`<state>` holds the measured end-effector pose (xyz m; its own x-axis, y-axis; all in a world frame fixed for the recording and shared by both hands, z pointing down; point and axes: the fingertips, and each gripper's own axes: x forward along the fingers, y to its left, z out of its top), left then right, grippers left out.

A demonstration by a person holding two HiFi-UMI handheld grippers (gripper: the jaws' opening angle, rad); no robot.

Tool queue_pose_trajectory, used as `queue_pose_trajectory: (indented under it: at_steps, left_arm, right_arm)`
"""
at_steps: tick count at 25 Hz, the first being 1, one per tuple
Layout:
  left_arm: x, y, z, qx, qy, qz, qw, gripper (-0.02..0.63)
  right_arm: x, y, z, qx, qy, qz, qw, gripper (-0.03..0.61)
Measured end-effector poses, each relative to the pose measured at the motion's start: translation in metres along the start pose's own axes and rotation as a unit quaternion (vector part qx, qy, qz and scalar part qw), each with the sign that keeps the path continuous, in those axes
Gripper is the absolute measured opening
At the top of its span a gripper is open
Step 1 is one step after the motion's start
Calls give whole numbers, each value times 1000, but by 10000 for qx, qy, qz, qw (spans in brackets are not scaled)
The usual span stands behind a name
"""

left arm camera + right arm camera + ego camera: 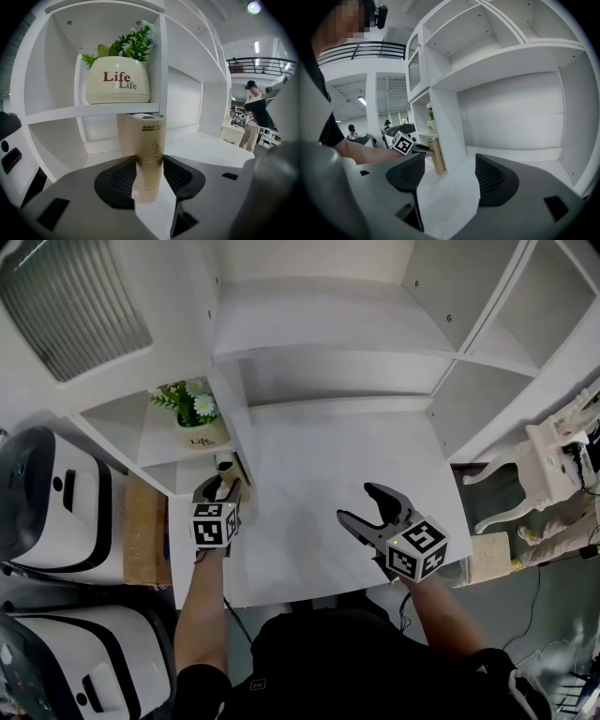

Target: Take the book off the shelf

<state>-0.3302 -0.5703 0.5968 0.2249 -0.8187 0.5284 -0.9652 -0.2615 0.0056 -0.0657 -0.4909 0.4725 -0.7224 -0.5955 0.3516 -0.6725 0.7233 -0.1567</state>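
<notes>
**Desk:** Book (pixel 149 157) position, please?

**Operator:** I have it at the lower centre of the left gripper view. It's a cream volume with gilt marks, standing upright with its spine towards me. It sits in the white shelf unit (pixel 93 112), just under the board that carries the plant pot (pixel 118 79) lettered "Life", beside the upright panel on the right.

**Desk:** And your left gripper (pixel 149 177)?

**Operator:** Its two dark pads are pressed against the book's sides, one on each cover, gripping it low down. In the head view I see that gripper (pixel 221 486) at left of centre, with its tips at the shelf's edge below the pot (pixel 199 435).

**Desk:** Right side?

**Operator:** In my right gripper (pixel 450 176) view the jaws stand wide apart with nothing between them, only the white desktop (pixel 445 199) beneath. The book (pixel 437 157) shows small at centre left there, against the panel, with the left gripper's marker cube next to it. In the head view the right gripper (pixel 360 506) hovers over the desktop at lower right of centre, well apart from the book.
</notes>
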Motion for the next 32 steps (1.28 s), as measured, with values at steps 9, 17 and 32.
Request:
queue_pose_trajectory:
  at_steps: [9,17,32]
  left_arm:
    - [5,-2,-2,-260,-229,263,9991,276]
    - [25,-9,-9,-145,-25,543,9984,295]
    - [32,27,-17,-94,-13,1073,9942,256]
  right_arm:
    - [1,5,-2,-24,60,-36,10000,350]
    - [-14,-8,-9,142,81,-401,9991,350]
    - [-16,-11,-18,323,206,-576,9976,350]
